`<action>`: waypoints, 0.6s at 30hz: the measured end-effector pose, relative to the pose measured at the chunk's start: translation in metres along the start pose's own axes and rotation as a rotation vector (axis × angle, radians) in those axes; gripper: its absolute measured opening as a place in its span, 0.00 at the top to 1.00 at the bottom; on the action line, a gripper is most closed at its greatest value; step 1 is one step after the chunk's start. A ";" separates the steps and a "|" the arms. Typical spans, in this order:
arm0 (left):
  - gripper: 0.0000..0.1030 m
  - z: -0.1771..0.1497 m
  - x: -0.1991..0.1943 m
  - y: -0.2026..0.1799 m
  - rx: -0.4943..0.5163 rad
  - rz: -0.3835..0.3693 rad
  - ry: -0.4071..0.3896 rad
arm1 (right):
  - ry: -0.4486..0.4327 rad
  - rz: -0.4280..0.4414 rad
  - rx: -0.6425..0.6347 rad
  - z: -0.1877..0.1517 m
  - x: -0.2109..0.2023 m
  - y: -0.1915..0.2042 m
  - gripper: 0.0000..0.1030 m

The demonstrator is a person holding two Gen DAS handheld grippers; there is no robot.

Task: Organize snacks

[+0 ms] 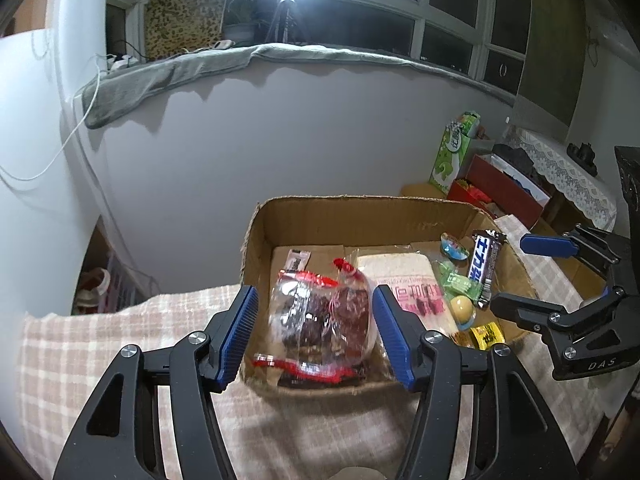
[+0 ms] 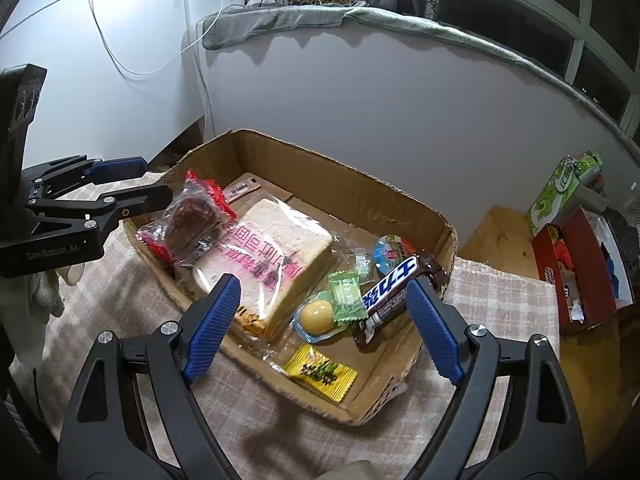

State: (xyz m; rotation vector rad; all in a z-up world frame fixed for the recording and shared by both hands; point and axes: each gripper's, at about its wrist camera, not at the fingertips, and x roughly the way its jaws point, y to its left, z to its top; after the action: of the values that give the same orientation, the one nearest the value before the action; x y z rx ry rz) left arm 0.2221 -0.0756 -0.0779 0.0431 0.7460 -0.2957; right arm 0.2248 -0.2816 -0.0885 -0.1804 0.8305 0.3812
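Note:
A cardboard box [image 1: 360, 210] [image 2: 320, 168] sits on a checked cloth. It holds a bread pack [image 2: 276, 248], a chocolate bar [image 1: 486, 264] [image 2: 396, 288], green candies [image 2: 346, 294], a yellow packet [image 2: 320, 372] and a yellow round sweet [image 2: 316, 314]. A clear bag of dark red snacks [image 1: 320, 316] [image 2: 188, 216] lies at the box's near left corner, between the wide-open jaws of my left gripper [image 1: 316, 332]; the pads stand apart from it. My right gripper [image 2: 320, 320] is open over the box's near edge, its right pad [image 2: 434, 328] beside the chocolate bar.
A green carton [image 1: 452, 152] [image 2: 560, 196] and a red box of items [image 1: 500, 188] [image 2: 580, 268] stand right of the cardboard box. A white wall with a grey blanket [image 1: 200, 68] on its ledge rises behind. The checked cloth [image 1: 100, 340] spreads around the box.

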 end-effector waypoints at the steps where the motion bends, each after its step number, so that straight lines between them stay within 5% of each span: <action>1: 0.42 -0.002 -0.002 0.000 -0.001 0.002 -0.001 | -0.007 -0.005 -0.001 -0.001 -0.003 0.003 0.15; 18: 0.40 -0.039 -0.054 -0.004 -0.041 0.024 -0.048 | -0.083 -0.037 0.032 -0.036 -0.062 0.030 0.15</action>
State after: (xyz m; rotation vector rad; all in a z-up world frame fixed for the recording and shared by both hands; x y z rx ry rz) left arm 0.1576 -0.0599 -0.0703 0.0063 0.7037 -0.2576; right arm 0.1505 -0.2815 -0.0665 -0.1487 0.7498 0.3378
